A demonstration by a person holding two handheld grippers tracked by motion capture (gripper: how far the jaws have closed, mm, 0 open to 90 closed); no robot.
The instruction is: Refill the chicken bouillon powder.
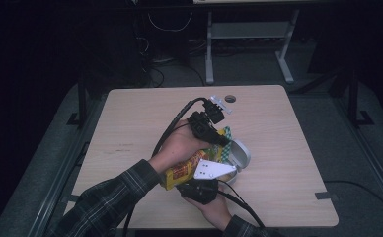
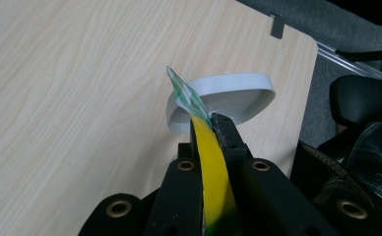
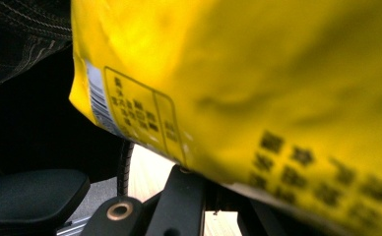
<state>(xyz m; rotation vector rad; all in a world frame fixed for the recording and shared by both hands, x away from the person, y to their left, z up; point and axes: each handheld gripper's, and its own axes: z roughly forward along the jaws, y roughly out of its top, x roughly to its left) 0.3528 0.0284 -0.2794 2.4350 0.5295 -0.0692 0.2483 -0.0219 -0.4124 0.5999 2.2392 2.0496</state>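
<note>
I see the left gripper (image 2: 209, 129) with its 2 jaws clamped on the yellow snack packet (image 2: 213, 182) over the white bowl (image 2: 238, 96); I cannot tell the right gripper's (image 1: 199, 190) jaw state.

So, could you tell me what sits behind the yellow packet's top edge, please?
A white bowl stands on the table just beyond the yellow packet, which the left gripper pinches. The packet's edge covers part of the bowl's near side.

wooden table (image 1: 130, 128), black chair (image 3: 31, 189)
</note>
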